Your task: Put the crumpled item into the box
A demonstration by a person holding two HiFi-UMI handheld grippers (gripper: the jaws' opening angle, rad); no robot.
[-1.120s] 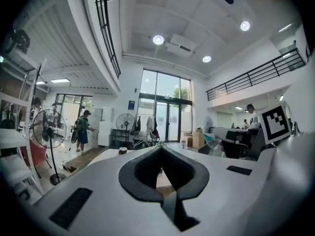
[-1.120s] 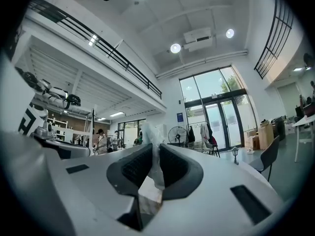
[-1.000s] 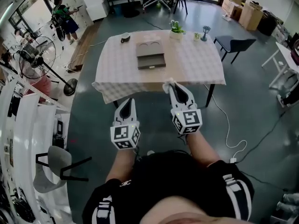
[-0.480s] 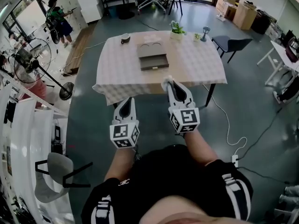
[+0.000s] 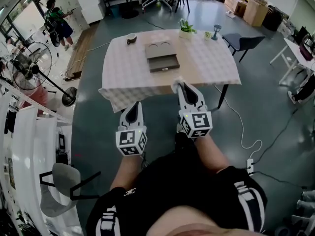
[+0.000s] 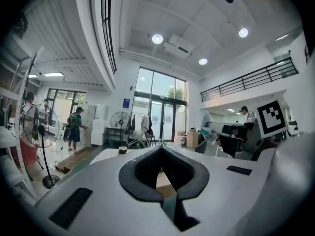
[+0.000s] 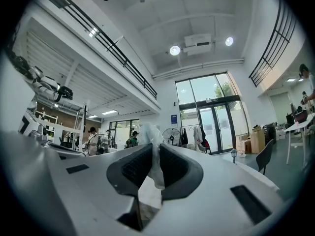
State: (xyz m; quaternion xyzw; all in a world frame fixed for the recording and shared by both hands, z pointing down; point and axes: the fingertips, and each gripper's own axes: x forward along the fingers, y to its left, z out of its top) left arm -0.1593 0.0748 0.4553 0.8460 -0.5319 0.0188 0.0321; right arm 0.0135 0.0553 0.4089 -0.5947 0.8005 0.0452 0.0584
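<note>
Right tongs (image 5: 181, 85) (lower centre of the head view, just short of the desk's (image 5: 216, 68) near edge) are clamped on the crumpled item (image 7: 153, 163), a whitish wad standing up between the pads. Left tongs (image 5: 133, 108), lower left of centre, are closed tip to tip with nothing between them. The box (image 5: 161, 58) sits on the desk, upper centre, well apart from the item.
</note>
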